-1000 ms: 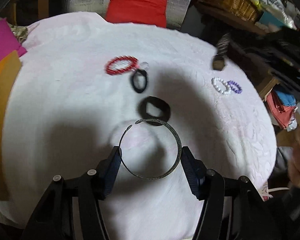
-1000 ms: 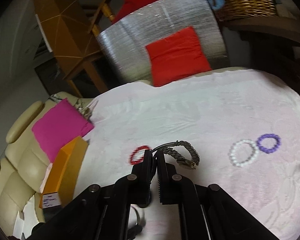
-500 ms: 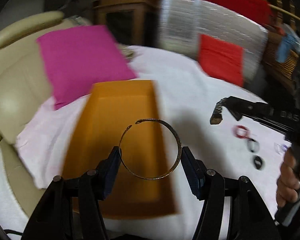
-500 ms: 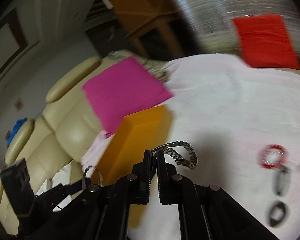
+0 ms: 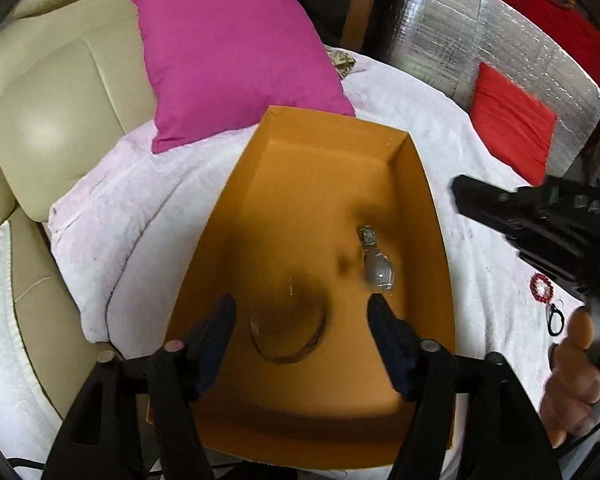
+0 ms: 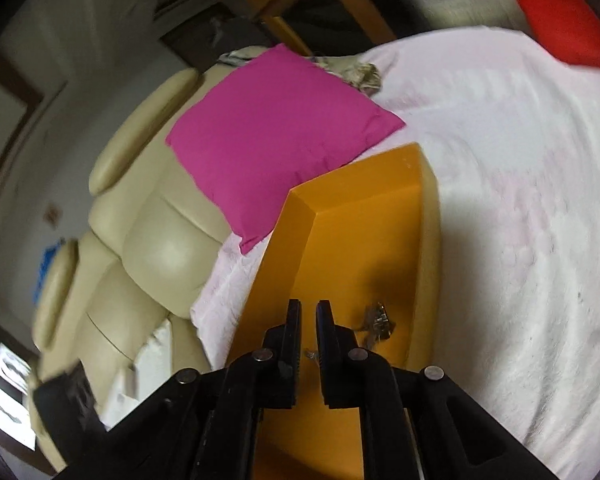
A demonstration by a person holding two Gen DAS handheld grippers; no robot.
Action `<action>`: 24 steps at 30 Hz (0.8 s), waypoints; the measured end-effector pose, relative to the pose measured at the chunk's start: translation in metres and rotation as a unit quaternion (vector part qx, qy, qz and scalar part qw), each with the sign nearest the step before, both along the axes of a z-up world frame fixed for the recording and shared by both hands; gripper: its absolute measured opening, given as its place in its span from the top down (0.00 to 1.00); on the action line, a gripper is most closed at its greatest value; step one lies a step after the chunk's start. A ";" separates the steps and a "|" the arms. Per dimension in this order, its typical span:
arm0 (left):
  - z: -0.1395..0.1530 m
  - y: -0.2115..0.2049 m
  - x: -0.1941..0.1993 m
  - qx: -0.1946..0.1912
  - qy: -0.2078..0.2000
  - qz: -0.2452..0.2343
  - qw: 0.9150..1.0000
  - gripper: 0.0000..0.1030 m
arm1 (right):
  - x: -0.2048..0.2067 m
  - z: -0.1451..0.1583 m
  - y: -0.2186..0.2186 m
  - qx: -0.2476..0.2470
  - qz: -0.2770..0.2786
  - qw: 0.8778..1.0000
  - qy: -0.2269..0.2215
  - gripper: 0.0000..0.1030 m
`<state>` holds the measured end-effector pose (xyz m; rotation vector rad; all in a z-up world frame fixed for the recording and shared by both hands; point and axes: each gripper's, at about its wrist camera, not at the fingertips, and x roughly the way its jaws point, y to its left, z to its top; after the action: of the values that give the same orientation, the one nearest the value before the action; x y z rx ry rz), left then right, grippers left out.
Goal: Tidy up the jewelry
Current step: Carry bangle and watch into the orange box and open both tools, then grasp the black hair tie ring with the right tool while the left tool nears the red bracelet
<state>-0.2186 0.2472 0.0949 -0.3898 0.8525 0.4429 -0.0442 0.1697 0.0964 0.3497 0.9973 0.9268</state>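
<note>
An open orange box (image 5: pixel 328 184) lies on the white cloth. A thin metal bangle (image 5: pixel 288 336) lies blurred on the box floor, just ahead of my left gripper (image 5: pixel 302 312), which is open and empty above it. A metal watch (image 5: pixel 374 260) lies in the box to the right; it also shows in the right wrist view (image 6: pixel 376 322). My right gripper (image 6: pixel 308 312) hangs over the box (image 6: pixel 356 240) with a narrow gap between its fingers and holds nothing. A red bead bracelet (image 5: pixel 542 287) and a black ring (image 5: pixel 555 321) lie on the cloth at right.
A magenta cushion (image 5: pixel 236 56) rests behind the box against a cream leather sofa (image 5: pixel 48 120). A red cushion (image 5: pixel 512 124) leans on a silver foil panel (image 5: pixel 500 40) at the back right. The person's hand (image 5: pixel 576 376) holds the right gripper's body (image 5: pixel 540 216).
Both grippers swung from the table centre to over the orange box. The left gripper opened and let go of the bangle; the right gripper let go of the watch. Both now lie in the box.
</note>
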 end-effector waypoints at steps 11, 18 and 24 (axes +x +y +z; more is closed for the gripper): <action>0.007 -0.064 0.059 0.057 -0.035 -0.025 0.997 0.26 | -0.011 0.031 -0.154 -0.034 -0.102 0.991 -0.077 0.82; -0.038 -0.111 0.128 0.127 0.057 -0.097 0.986 0.26 | -0.030 0.027 -0.335 -0.072 -0.269 0.956 -0.095 0.83; -0.059 -0.114 0.156 0.124 0.142 -0.116 0.975 0.26 | -0.044 0.021 -0.450 -0.080 -0.387 0.915 -0.085 0.83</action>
<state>-0.0625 0.1330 0.0360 0.0079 1.0923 0.3860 -0.0877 -0.2801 0.1176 0.4690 0.6725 0.1473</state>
